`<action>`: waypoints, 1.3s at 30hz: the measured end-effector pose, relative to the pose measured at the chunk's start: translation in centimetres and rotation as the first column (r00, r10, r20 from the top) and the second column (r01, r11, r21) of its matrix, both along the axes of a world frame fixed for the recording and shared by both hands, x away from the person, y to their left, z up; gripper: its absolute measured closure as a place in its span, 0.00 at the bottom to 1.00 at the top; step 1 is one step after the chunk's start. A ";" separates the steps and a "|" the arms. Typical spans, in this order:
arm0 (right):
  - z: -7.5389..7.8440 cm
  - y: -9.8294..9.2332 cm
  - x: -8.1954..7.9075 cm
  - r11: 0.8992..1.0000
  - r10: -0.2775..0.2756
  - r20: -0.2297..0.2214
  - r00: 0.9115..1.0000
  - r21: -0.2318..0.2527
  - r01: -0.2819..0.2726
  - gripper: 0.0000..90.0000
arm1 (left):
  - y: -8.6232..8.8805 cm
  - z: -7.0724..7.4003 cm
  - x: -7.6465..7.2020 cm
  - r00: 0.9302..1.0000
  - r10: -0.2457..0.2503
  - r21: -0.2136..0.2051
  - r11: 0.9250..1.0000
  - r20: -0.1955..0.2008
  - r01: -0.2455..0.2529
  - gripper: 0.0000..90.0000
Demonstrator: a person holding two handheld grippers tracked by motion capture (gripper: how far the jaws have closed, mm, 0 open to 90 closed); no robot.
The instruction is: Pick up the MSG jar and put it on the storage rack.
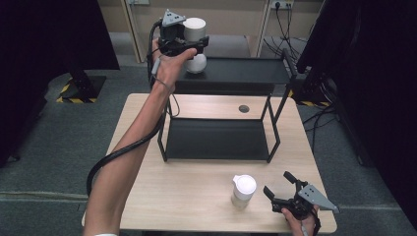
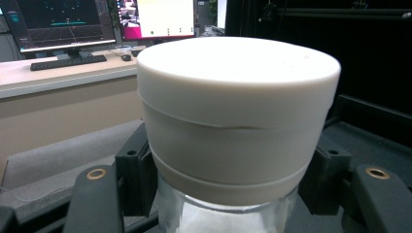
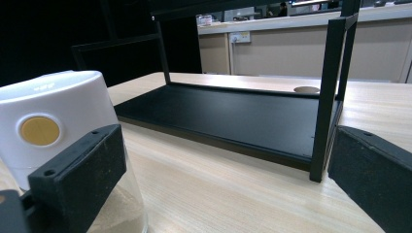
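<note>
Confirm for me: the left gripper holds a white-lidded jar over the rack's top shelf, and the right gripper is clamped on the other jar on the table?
Not quite. The right gripper is open beside the other jar, as the high view shows.

No readable text, label, brand or number is found on any item. On the monitors (image 2: 63, 22) seen behind the left gripper (image 2: 228, 194), only blurred graphics are shown; no word can be made out. A plain yellow disc without lettering is carried on the white lid (image 3: 53, 121) of the jar beside the right gripper (image 3: 223, 194).
</note>
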State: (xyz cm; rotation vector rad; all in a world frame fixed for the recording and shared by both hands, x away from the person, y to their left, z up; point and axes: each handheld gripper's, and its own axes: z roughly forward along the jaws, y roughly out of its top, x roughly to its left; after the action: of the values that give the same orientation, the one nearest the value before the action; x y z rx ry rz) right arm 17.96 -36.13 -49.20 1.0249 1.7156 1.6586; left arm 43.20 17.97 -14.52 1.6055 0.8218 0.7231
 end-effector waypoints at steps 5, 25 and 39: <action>0.0 0.0 0.0 1.000 0.001 -0.001 1.000 0.001 -0.001 0.01 | -0.1 -0.4 0.1 1.000 -0.001 0.001 1.000 -0.005 0.001 0.39; 0.0 0.1 0.0 1.000 0.005 -0.003 1.000 -0.002 -0.005 0.01 | -0.2 -0.9 -0.4 0.999 0.037 -0.043 0.998 -0.002 -0.038 0.16; 0.0 0.2 0.1 1.000 0.009 -0.005 1.000 -0.001 -0.009 0.01 | -0.3 -0.5 -1.7 0.998 0.051 -0.052 0.997 -0.033 -0.052 0.00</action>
State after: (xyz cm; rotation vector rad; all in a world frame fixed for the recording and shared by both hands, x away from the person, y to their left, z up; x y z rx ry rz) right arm 18.04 -35.93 -49.23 1.0233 1.7267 1.6613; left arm 41.50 17.66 -14.98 1.5570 0.9008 0.7086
